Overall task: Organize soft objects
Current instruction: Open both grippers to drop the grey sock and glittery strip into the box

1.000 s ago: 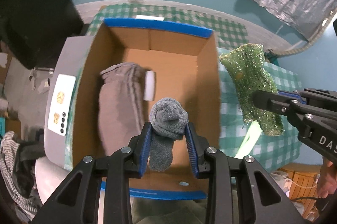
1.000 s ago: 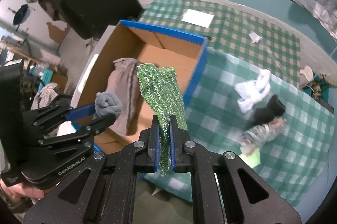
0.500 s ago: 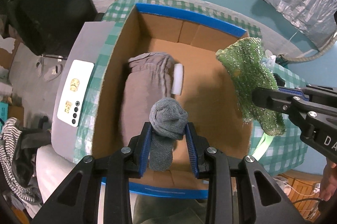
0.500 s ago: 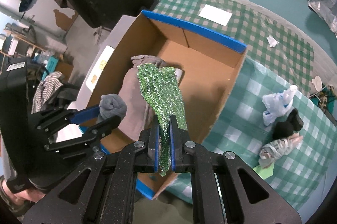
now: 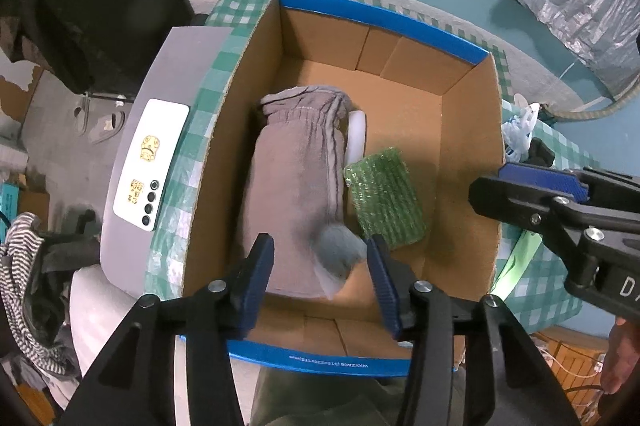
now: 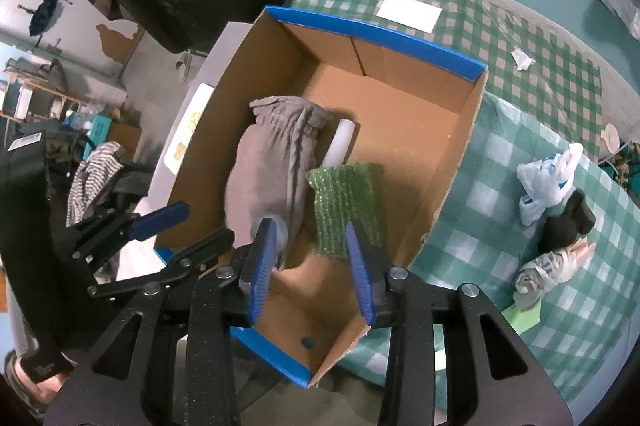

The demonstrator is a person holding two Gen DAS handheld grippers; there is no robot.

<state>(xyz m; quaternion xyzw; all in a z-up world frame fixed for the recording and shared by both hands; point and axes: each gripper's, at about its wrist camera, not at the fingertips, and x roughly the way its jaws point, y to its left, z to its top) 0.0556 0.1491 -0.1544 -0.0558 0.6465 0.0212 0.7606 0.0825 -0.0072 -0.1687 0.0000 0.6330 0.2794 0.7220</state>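
Releasing step: both grippers over cardboard box [image 5: 472,161], both with blue pads spread apart, holding nothing. Left gripper [image 5: 320,280] above rolled grey sock [image 5: 338,252], blurred, apparently dropping at near end of box. Right gripper [image 6: 310,266] above green sparkly sock [image 6: 346,205], lying flat on box floor. Best move: lift straight up, clear box walls, avoid snagging fabric. Box contents, near to far: grey sock, green sock, long grey cloth [image 5: 296,177], white cylinder [image 5: 356,137]. Farther on checked cloth [image 6: 500,185]: patterned bundle [image 6: 548,272], black sock [image 6: 568,222], white-blue item [image 6: 540,181] not yet boxed.
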